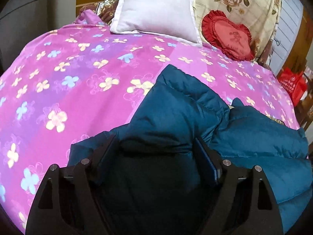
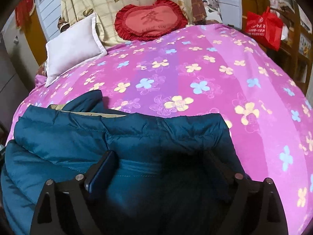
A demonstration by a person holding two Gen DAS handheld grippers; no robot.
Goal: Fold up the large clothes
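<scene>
We see a bed under a pink floral quilt (image 1: pixel 78 90), with the teal padded jacket (image 1: pixel 185 113) lying bunched at its near edge. A white pillow (image 1: pixel 154 13) and a red heart cushion (image 2: pixel 150 20) rest at the head (cushion against a cream drape). Left gripper (image 1: pixel 154 143) and right gripper (image 2: pixel 162 154) both stand wide apart, pressed into jacket fabric, clamping nothing.

A white pillow (image 1: pixel 154 11) and red heart cushion (image 1: pixel 228 36) lie on the pink floral bedspread (image 1: pixel 78 82); a red bag (image 2: pixel 264 26) stands beside the bed.
</scene>
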